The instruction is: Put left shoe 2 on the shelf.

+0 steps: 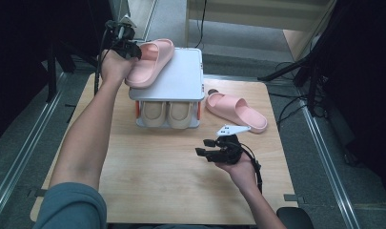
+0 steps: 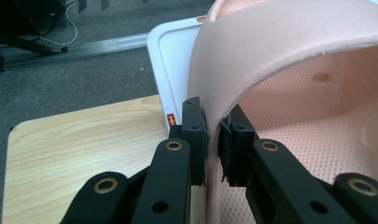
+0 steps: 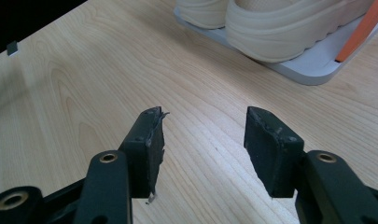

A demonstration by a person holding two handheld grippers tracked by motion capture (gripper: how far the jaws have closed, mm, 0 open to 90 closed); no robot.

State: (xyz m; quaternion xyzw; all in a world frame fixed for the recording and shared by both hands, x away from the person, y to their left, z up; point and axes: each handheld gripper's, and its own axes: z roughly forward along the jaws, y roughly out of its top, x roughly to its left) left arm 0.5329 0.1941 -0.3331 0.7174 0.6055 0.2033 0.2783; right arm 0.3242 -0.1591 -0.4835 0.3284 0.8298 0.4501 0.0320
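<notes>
A: Wooden table, grey floor and rails around it. White two-level shoe rack sits at the far middle, beige shoes paired on the lower shelf.

B: Left side?

A: Left gripper is clamped on a pink slipper. In the left gripper view the strap wall sits pinched between the fingers, one finger outside the strap, the other inside the foot opening. Strap is probably the easiest thin edge to grab, which would explain the hold.

B: Where's the slipper relative to the rack?

A: On or just over the top shelf, lying diagonally, toe end pointing away from the fingers. Can't tell if the sole is fully down. Looks like it's being placed on top, since the lower shelf is full.

B: Right side?

A: Right gripper is spread wide, holding nothing. Bare table between and beyond its fingers, the rack's lower shelf and beige shoes just ahead of the tips.

B: Second slipper?

A: Other pink slipper lies flat on the table beside the rack, near the right gripper but apart from it. My guess is the open fingers are staged for that one.
</notes>
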